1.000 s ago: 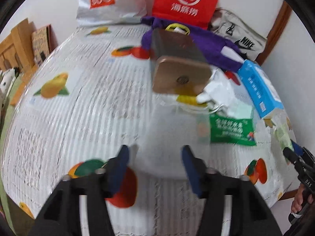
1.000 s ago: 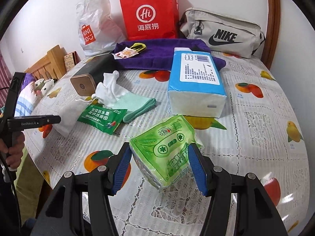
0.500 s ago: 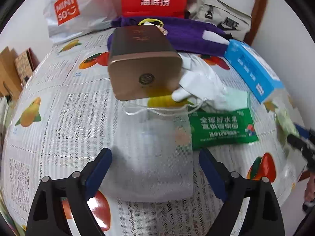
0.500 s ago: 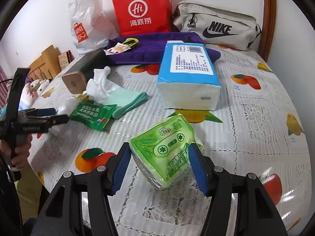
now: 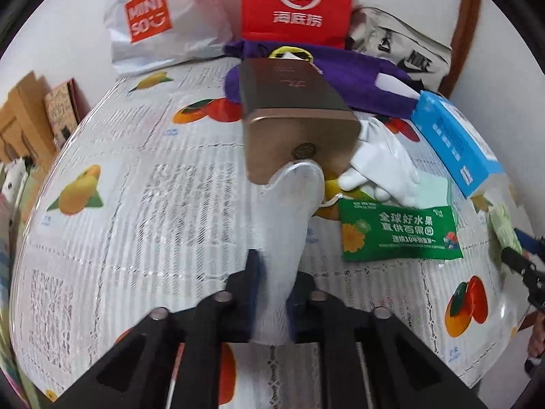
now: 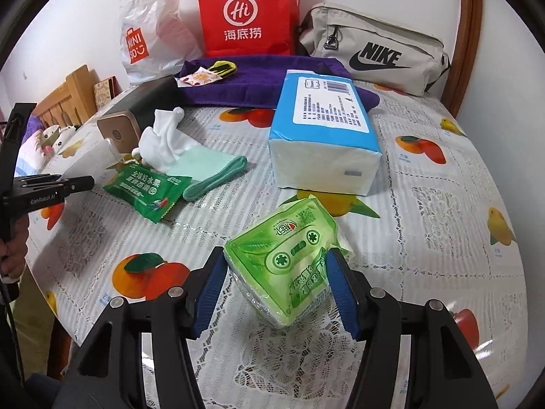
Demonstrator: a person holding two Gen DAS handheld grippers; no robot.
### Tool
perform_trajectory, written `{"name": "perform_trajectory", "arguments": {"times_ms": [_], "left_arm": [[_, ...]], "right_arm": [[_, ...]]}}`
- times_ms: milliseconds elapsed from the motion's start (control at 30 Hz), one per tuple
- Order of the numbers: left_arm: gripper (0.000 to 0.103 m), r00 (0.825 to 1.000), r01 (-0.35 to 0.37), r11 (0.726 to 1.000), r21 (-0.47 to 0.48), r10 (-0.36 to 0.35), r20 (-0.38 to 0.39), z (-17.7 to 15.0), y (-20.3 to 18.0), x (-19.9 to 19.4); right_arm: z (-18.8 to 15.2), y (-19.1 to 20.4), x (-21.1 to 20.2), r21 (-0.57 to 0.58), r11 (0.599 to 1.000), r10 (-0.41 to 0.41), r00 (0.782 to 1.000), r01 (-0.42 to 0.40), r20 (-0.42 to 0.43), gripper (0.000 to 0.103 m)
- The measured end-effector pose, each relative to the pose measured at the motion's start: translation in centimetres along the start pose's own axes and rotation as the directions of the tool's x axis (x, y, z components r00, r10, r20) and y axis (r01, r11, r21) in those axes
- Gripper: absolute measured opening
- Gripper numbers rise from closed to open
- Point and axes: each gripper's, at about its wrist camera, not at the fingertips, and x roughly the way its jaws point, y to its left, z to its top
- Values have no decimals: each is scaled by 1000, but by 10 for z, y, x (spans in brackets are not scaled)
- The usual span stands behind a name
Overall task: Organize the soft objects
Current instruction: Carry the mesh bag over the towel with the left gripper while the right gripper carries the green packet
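Observation:
My left gripper (image 5: pixel 274 272) is shut on a white mesh drawstring pouch (image 5: pixel 293 211) and holds it up off the table; the pouch stands on edge between the jaws. It also shows in the right wrist view (image 6: pixel 90 158). My right gripper (image 6: pixel 276 286) is shut on a green tissue pack (image 6: pixel 289 259), tilted above the tablecloth. A dark green snack packet (image 5: pixel 398 233), a white glove (image 5: pixel 385 167) and a mint cloth (image 6: pixel 211 167) lie near a bronze box (image 5: pixel 296 136).
A large blue tissue pack (image 6: pixel 323 129) sits mid-table. A purple towel (image 6: pixel 265 81), red paper bag (image 6: pixel 248 13), white Miniso bag (image 6: pixel 150 34) and grey Nike bag (image 6: pixel 374 51) line the far edge. The near table edge (image 6: pixel 51 293) is at the left.
My left gripper went from wide open around the flat pouch to shut on it, and lifted it so it stands on edge. My right gripper keeps its hold on the green tissue pack.

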Motion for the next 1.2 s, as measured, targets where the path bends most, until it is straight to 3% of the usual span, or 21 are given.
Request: {"name": "perform_trajectory", "arguments": {"times_ms": [600, 1200], "left_arm": [[12, 996, 37, 999, -38, -34, 87, 14, -16, -57], [12, 982, 48, 998, -42, -40, 182, 73, -33, -98]], "right_arm": [[21, 2, -48, -31, 998, 53, 991, -49, 125, 58], [90, -5, -74, -34, 995, 96, 972, -91, 215, 58]]}}
